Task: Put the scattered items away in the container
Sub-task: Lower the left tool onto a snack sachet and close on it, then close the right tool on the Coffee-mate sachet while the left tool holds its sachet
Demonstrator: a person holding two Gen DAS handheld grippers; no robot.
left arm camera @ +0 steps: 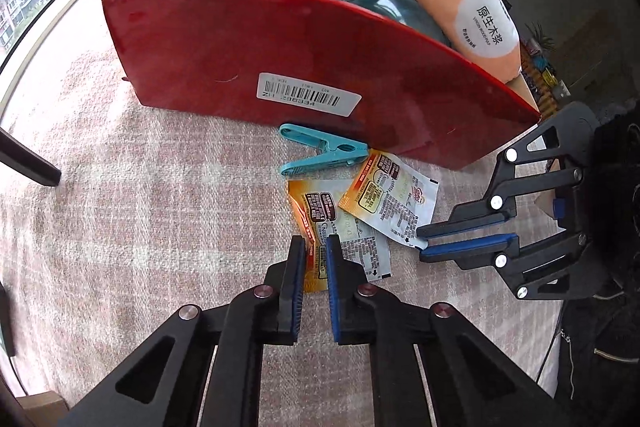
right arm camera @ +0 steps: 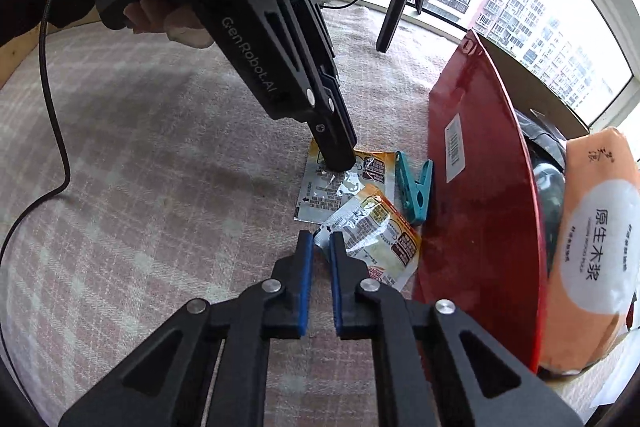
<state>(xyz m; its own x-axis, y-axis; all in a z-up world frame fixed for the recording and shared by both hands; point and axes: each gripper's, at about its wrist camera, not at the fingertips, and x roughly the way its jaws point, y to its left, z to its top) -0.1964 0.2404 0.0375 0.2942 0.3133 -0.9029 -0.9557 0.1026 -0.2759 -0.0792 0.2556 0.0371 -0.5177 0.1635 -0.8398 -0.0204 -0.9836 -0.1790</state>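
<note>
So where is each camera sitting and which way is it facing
Left wrist: on the left gripper, facing down at a sachet before the red box; own fingers and right gripper show.
Right wrist: on the right gripper, facing down at another sachet; left gripper and a hand show.
Shared: sachets, peg, box.

Red box [left arm camera: 224,39] glossy outside with a paper barcode label [left arm camera: 309,98], raw brown cardboard inside. Two sachets [left arm camera: 352,227] crinkly shiny foil, printed. Teal clip [left arm camera: 320,155] smooth plastic. Tissue pack [left arm camera: 476,15] soft matt orange film wrap. Surface [left arm camera: 140,207] covered in pale pink-white woven cloth, rough checked texture. Both tools matt black plastic with bright metal pivot pins [left arm camera: 264,291] and ribbed blue rubbery pads [left arm camera: 332,279]. Black cable [right arm camera: 52,99] braided
</note>
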